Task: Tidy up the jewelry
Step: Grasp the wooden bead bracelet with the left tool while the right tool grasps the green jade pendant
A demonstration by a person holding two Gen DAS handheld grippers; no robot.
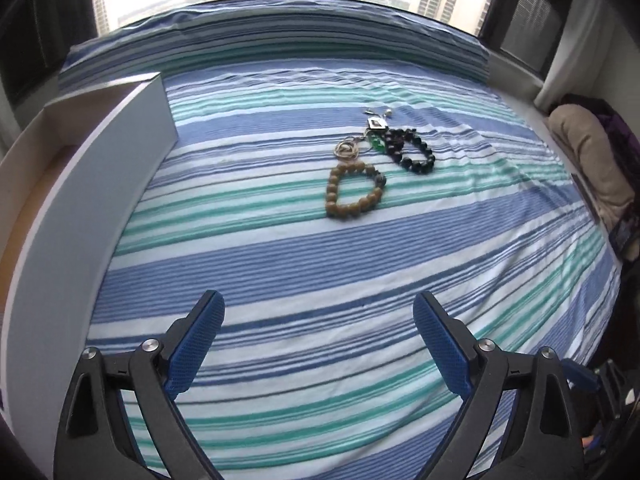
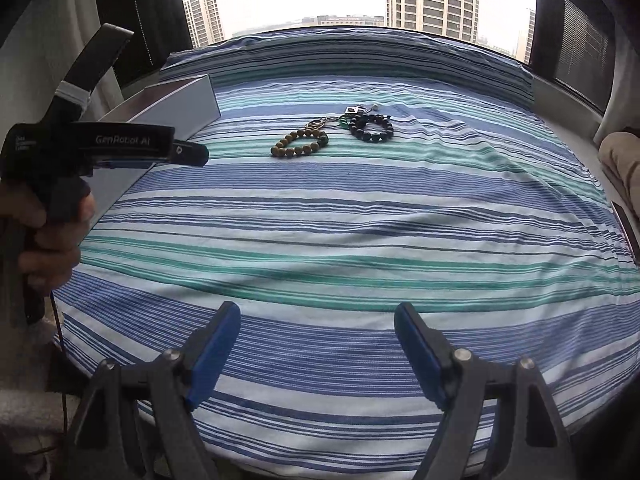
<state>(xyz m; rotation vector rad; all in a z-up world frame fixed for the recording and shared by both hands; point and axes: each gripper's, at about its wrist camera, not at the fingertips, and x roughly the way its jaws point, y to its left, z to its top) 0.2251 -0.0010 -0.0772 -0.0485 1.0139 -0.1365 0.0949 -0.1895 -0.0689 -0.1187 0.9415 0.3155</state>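
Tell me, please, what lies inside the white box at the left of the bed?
In the left wrist view, the white box shows only bare inner walls and a brownish floor strip. No jewelry is visible inside, but its near wall covers most of the interior.

left wrist: low, windowward | right wrist: same | shared: striped bedspread (image 1: 320, 264)

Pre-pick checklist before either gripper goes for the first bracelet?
1. Left gripper open, nothing held: ok.
2. Right gripper open, nothing held: ok.
3. Brown bead bracelet flat on the striped sheet, no cover: ok.
4. Black bead bracelet separate from the small chained pieces: not ok, they touch.
5. White box open and within reach on the left: ok.
6. Box contents: cannot tell.
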